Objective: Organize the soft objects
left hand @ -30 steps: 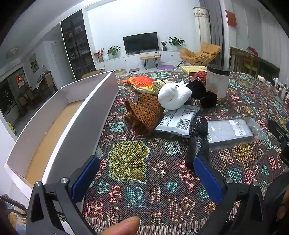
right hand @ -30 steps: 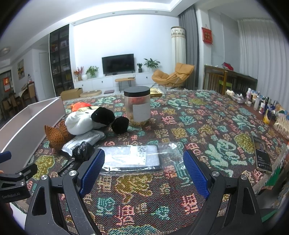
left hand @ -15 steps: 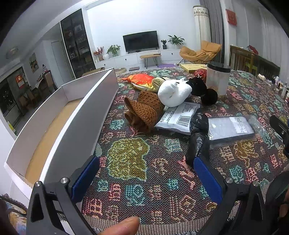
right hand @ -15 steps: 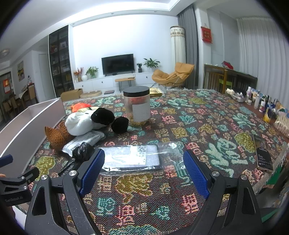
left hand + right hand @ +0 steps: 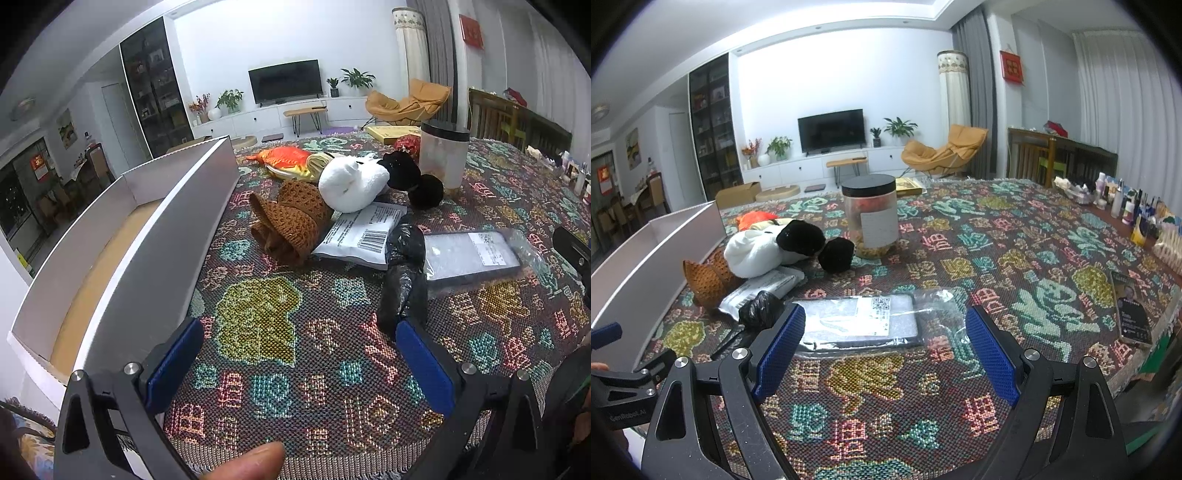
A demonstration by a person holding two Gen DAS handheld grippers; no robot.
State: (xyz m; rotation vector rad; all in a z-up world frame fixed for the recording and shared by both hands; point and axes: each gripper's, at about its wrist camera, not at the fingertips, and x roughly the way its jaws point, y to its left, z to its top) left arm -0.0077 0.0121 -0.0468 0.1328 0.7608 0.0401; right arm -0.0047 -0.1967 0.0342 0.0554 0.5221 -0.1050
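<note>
Both grippers, left gripper (image 5: 299, 354) and right gripper (image 5: 884, 347), hang spread and empty above the woven tablecloth (image 5: 258, 314). Nothing looks sorted yet: the long box (image 5: 110, 254) at nine o'clock appears bare (cardboard floor showing). At twelve o'clock lie a brown crocheted piece (image 5: 291, 225), white-and-black plush (image 5: 354, 182), crinkly black bag (image 5: 402, 273) and flat plastic-wrapped packets (image 5: 857, 325).

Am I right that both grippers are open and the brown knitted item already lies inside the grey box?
Not quite: in the left wrist view the brown knitted item lies on the tablecloth beside the grey box, not inside it. The left gripper and right gripper are open.
</note>
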